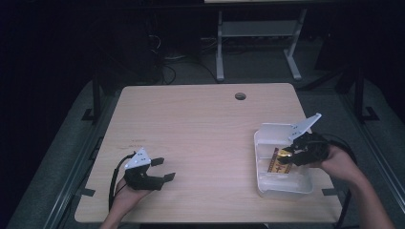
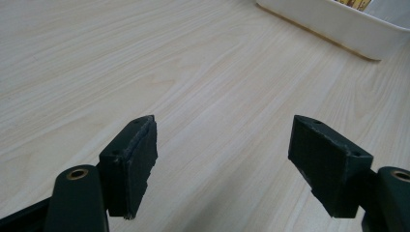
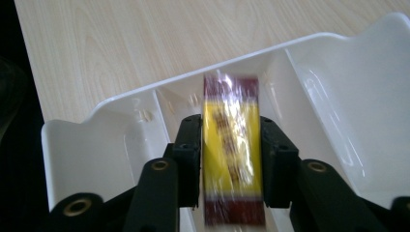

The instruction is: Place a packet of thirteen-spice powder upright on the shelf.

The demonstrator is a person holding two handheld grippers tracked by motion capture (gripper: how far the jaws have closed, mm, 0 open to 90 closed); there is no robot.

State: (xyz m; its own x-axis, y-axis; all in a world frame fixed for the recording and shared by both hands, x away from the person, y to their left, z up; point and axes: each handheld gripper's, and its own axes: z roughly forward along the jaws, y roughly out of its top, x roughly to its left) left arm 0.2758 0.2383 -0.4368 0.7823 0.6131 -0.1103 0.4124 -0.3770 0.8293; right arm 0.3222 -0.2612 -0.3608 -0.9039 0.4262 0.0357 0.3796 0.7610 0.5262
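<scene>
Looks like the placing part is nearly done: the right gripper (image 3: pixel 231 159) is holding the yellow-and-maroon snack packet (image 3: pixel 231 145) down inside the middle compartment of the white divided tray (image 1: pixel 265 132), jaws clamped on its sides. Letting go and pulling out is what's left. The left gripper (image 1: pixel 165 169) is resting low over the surface (image 1: pixel 200 129), well apart, jaws spread and empty.

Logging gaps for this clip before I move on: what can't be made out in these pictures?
- Print on the yellow-and-maroon packet: blurred in the right gripper view, too small in the high view.
- Whether the right tool still presses the packet: its pads stand at the packet's edges, contact unclear.
- White tray: cut off by the top edge in the left gripper view.
- Left tool: open, nothing between.
</scene>
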